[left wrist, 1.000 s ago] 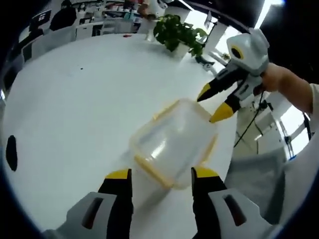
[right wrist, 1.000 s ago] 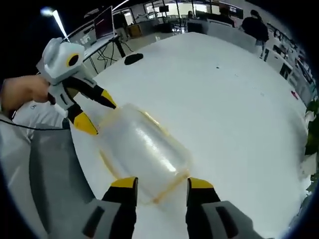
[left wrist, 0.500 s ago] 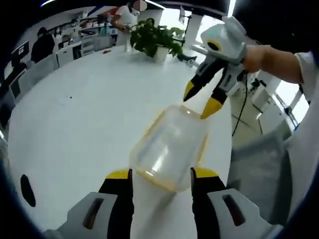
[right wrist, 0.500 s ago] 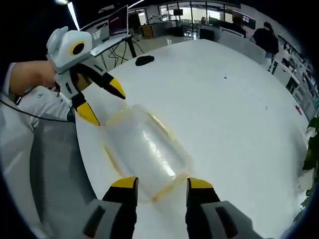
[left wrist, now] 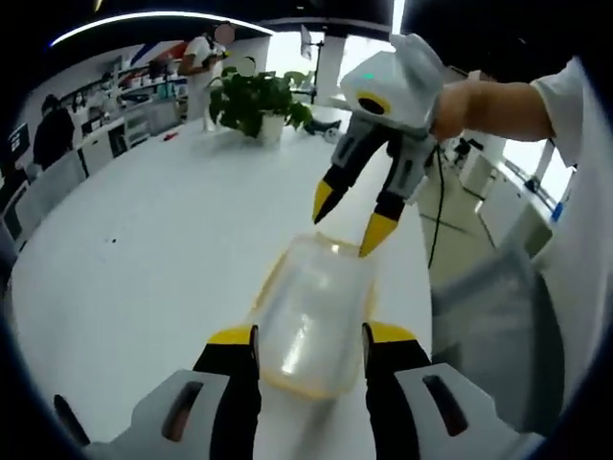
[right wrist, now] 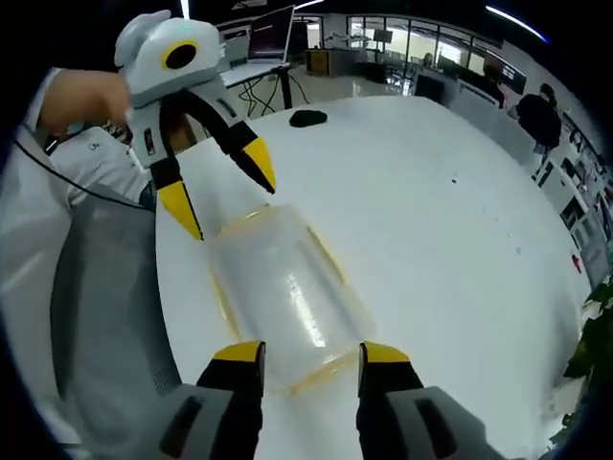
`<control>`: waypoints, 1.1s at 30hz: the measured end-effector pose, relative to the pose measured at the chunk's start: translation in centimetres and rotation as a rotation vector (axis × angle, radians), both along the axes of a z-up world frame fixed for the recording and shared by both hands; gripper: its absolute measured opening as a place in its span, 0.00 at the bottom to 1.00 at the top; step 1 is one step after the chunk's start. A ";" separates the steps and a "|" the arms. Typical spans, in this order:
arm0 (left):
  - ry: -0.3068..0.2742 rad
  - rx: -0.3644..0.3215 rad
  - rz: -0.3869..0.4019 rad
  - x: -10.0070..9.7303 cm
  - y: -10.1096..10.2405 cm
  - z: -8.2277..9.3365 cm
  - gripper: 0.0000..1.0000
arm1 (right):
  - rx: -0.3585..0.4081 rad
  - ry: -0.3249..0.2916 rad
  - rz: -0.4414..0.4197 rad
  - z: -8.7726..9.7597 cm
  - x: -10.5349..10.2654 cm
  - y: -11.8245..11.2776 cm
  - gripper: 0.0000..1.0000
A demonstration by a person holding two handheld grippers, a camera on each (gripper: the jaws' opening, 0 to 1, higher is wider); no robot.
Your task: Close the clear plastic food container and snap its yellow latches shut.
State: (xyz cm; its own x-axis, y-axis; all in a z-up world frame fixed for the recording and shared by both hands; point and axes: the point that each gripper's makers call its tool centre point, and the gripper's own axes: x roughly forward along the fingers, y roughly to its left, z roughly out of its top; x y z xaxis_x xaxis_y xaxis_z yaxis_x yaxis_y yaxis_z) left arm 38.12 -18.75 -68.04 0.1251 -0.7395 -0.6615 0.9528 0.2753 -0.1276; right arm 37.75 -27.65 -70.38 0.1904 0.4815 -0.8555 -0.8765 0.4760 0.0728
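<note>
The clear plastic container (left wrist: 311, 321) with its yellow rim lies on the white table (left wrist: 144, 249), lid on. In the left gripper view my left gripper (left wrist: 308, 337) is open, its yellow-tipped jaws straddling the container's near end. My right gripper (left wrist: 350, 222) comes down from the upper right, open, its tips just over the far end. In the right gripper view the same container (right wrist: 287, 302) lies between my open right gripper (right wrist: 311, 355) and the open left gripper (right wrist: 222, 190) at its far end. I cannot make out the latches' state.
A potted plant (left wrist: 254, 101) stands at the far side of the table. A small black object (right wrist: 308, 118) lies near the far edge. The table edge runs close beside the container, with grey cloth (right wrist: 96, 316) below it. People stand at desks in the background.
Both cameras have swung round the container. Each opposite gripper now stands more upright and nearer the container's far end. The container stays on the table.
</note>
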 end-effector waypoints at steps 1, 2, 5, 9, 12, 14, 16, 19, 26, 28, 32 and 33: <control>0.001 0.007 -0.006 0.0 -0.1 -0.1 0.41 | 0.028 0.009 0.016 0.2 -0.2 0.5 0.35; 0.000 0.006 -0.008 0.0 -0.1 -0.1 0.41 | 0.035 0.019 0.010 0.2 -0.2 0.5 0.35; -0.016 0.002 -0.024 0.3 -0.4 0.0 0.40 | 0.051 -0.020 0.055 0.7 0.1 1.1 0.36; -0.028 0.013 -0.053 0.3 -0.5 0.0 0.39 | 0.114 -0.038 0.130 1.7 -0.3 2.6 0.36; -0.045 0.010 -0.085 0.4 -0.8 0.2 0.38 | 0.127 -0.053 0.162 2.0 -0.4 3.1 0.37; -0.045 0.009 -0.089 0.5 -1.0 0.3 0.38 | 0.133 -0.063 0.166 2.1 -0.1 3.3 0.37; -0.053 0.006 -0.099 0.5 -1.2 0.5 0.37 | 0.139 -0.070 0.170 2.2 0.1 3.5 0.38; -0.052 0.000 -0.122 0.3 -1.7 0.5 0.37 | 0.152 -0.069 0.190 2.3 0.1 3.9 0.37; -0.064 0.001 -0.168 0.0 -2.5 0.4 0.35 | 0.148 -0.072 0.264 2.1 -0.4 4.5 0.37; -0.072 0.004 -0.184 -0.2 -2.8 0.2 0.35 | 0.126 -0.086 0.275 1.7 -0.2 4.5 0.37; -0.081 0.024 -0.210 -0.4 -3.1 -0.4 0.34 | 0.122 -0.074 0.286 1.2 -0.1 4.7 0.37; -0.081 0.023 -0.214 -0.5 -3.2 -0.5 0.34 | 0.123 -0.074 0.296 1.1 -0.2 4.8 0.37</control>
